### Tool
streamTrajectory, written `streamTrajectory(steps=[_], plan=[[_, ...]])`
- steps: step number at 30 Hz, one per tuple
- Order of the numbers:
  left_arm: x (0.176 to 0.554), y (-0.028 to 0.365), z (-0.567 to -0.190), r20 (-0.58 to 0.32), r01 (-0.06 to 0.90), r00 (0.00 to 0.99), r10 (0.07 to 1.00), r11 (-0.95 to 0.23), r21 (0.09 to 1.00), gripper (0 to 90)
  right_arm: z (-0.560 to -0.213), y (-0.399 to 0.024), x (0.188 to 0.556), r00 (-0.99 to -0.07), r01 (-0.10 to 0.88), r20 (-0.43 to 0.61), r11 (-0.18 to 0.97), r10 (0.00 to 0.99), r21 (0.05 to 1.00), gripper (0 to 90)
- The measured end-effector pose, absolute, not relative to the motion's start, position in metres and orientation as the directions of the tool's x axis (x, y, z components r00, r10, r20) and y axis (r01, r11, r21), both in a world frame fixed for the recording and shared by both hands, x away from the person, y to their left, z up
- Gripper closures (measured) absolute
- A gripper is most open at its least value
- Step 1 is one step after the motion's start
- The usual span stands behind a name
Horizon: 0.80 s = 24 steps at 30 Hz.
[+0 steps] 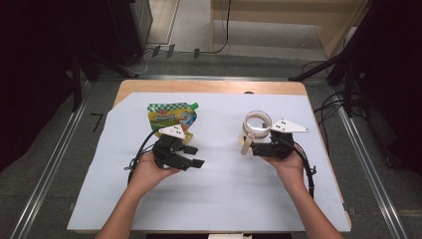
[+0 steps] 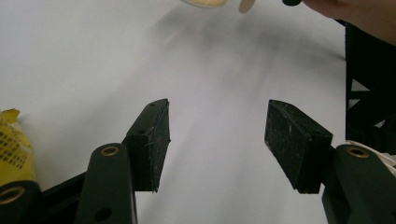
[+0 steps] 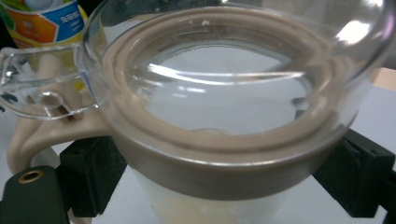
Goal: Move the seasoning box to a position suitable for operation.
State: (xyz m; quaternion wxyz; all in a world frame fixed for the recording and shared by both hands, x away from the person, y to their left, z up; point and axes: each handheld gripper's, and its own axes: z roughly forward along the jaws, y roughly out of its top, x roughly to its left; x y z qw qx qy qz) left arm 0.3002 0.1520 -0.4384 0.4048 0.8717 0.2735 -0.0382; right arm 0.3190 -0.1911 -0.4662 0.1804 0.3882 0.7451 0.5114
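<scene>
Jug [image 3: 224, 140] between right fingers [image 3: 93, 172]

clear-lidded beige jug [image 1: 256, 128], upright, clamped in right tongs [image 1: 255, 148].

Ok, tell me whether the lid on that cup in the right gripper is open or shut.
Open. In the right gripper view the clear lid is swung off to the side of the cup, leaving its beige rim uncovered.

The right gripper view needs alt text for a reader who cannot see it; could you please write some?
Close-up of a clear glass cup with a beige band and beige handle, gripped between the right gripper's two black jaws, its round mouth facing the camera. Behind it at upper left is a colourful spouted pouch on the white table cover.
</scene>
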Motion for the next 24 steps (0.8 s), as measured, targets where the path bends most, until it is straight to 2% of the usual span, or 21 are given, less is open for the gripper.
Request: streamTrajectory(steps=[9,24], plan=[[0.301,0.159,-0.437,-0.269,0.515,0.838,0.475,-0.525,0.678,40.8,-0.479,-0.165,0.308,-0.701,0.403,0.144,0.221,0.699,0.888,12.1],[0.301,0.162,-0.436,-0.272,0.514,0.838,0.473,-0.516,0.686,40.7,-0.496,-0.120,0.289,-0.808,0.385,0.143,0.328,0.571,0.863,12.1]])
